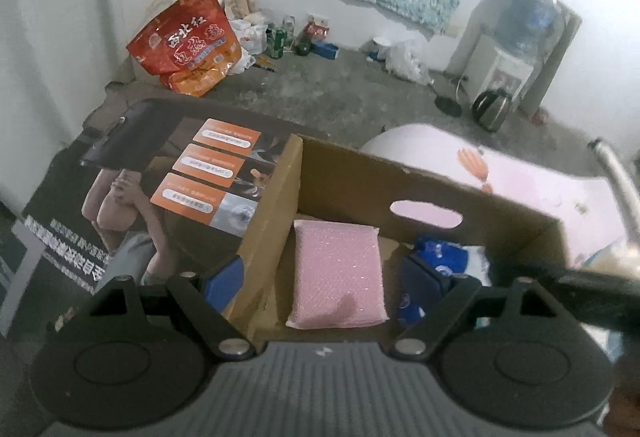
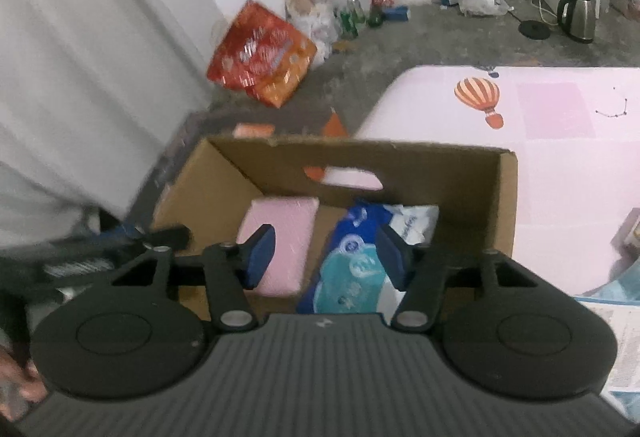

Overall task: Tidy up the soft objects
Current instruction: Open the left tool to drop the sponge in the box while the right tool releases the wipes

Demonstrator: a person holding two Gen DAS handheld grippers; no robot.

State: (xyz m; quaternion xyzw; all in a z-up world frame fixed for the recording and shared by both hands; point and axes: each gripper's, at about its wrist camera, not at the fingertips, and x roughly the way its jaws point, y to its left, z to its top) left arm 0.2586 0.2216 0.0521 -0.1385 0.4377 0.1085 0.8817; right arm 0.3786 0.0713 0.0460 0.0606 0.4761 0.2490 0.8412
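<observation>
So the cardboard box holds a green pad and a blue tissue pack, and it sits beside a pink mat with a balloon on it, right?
Not quite: the pad is pink, not green, as the left wrist view shows plainly. The rest holds: it lies in the cardboard box with the blue tissue pack, beside the pink mat with its balloon.
</observation>
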